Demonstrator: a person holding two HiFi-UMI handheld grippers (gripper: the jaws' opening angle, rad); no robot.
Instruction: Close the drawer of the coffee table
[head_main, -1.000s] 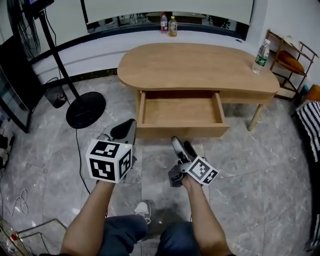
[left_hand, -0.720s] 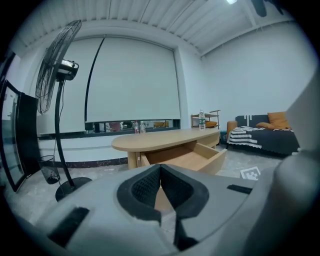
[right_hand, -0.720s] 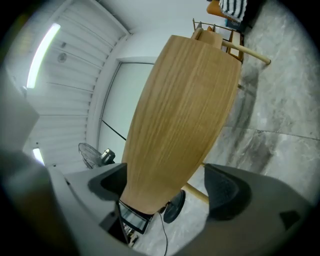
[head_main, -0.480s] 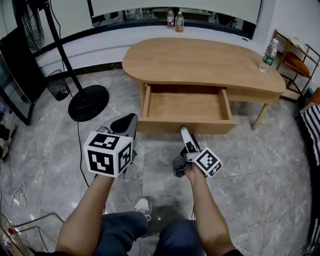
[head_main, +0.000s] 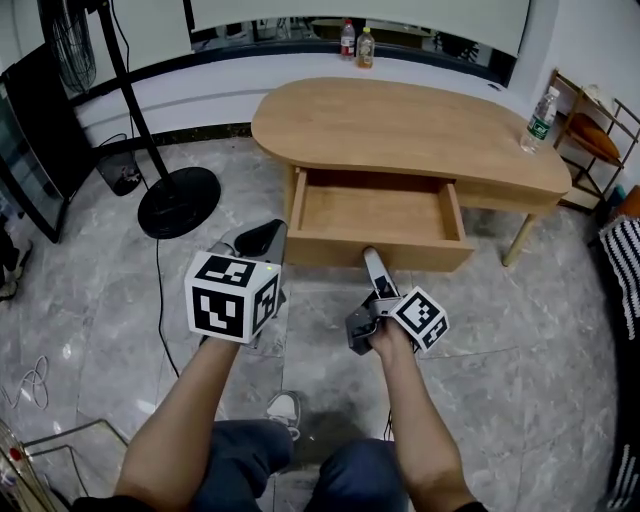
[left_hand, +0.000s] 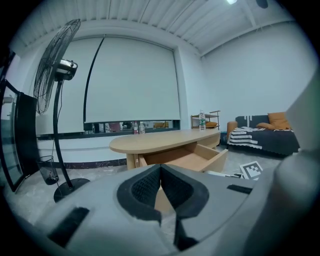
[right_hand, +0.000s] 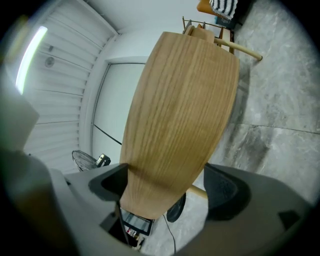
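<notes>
The drawer (head_main: 378, 208) is standing well out of the desk (head_main: 400, 120), empty, with its front panel (head_main: 400, 256) facing the person. The right tongs (head_main: 372, 262), short of that panel a second ago, are now arriving at it. Their jaws are standing wide and have just been narrowing slightly, with the panel showing between them, unclamped. The left tongs (head_main: 262, 240) are hanging closed and empty beside them. Judgement: the push is only starting, and no closing has been achieved yet.

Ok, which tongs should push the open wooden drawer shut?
Right. The right tongs point at the wooden drawer front, jaws wide, just closed slightly, nothing between; the shut left tongs sit off its corner.
</notes>
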